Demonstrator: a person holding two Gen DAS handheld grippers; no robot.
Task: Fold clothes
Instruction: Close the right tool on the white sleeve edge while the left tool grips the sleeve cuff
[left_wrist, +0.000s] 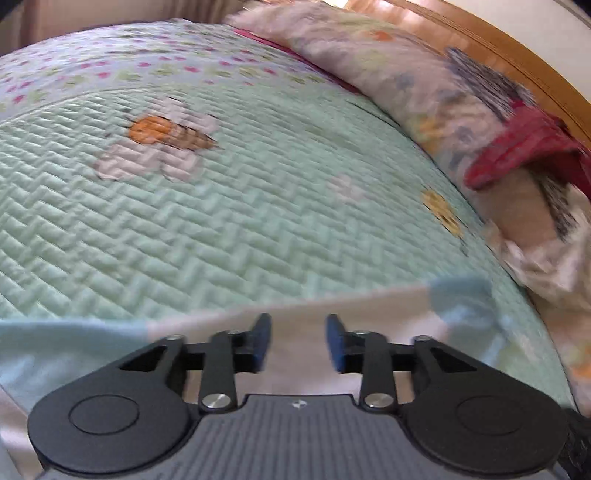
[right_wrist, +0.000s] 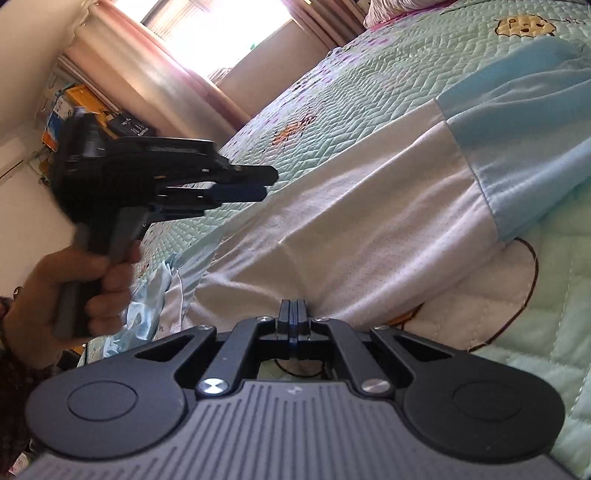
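Only rightward: hand (right_wrist: 74, 291) under left claw (right_wrist: 264, 182).

The right hand-held gripper (right_wrist: 293, 314) has its jaws closed on the near edge of a white and light blue garment (right_wrist: 369, 221) spread across a green quilted bed (right_wrist: 369, 92). At left, a hand (right_wrist: 74, 291) holds the left hand-held gripper (right_wrist: 264, 182) just above the garment's far edge, jaws partly apart. Pink curtains (right_wrist: 166, 66) frame a bright window (right_wrist: 221, 33) behind
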